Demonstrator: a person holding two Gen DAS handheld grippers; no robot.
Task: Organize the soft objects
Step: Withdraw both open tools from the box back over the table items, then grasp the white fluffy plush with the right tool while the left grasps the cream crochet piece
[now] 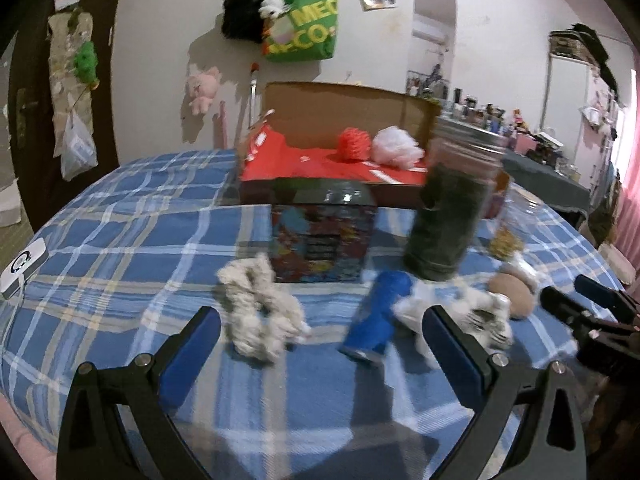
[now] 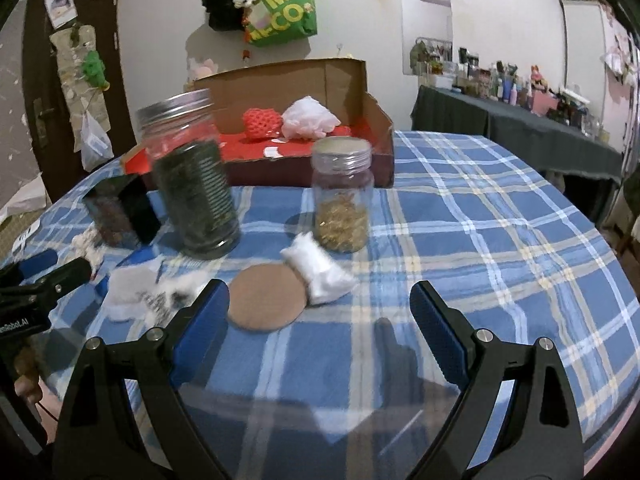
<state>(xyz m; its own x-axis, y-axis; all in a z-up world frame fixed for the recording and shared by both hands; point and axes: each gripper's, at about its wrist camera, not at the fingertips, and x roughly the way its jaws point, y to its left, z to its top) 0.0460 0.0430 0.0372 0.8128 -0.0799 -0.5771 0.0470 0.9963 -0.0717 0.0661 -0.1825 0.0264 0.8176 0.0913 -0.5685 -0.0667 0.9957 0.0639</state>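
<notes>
On the blue plaid bed, a cream rope toy [image 1: 260,312] lies just ahead of my open, empty left gripper [image 1: 320,344]. A blue sock [image 1: 380,316] and a white patterned cloth [image 1: 472,312] lie to its right. A tan round pad [image 2: 266,298] and a white folded cloth [image 2: 318,272] lie ahead of my open, empty right gripper [image 2: 320,316]. The patterned cloth also shows in the right wrist view [image 2: 148,296]. An open cardboard box [image 1: 344,148] at the back holds a red mesh ball [image 1: 354,144] and a white puff [image 1: 398,146].
A tall jar of dark leaves [image 2: 192,176], a small jar of golden bits [image 2: 342,196] and a colourful tin box [image 1: 322,236] stand between the soft things and the cardboard box. A white device [image 1: 22,268] lies at the bed's left edge. The right gripper shows in the left wrist view [image 1: 580,300].
</notes>
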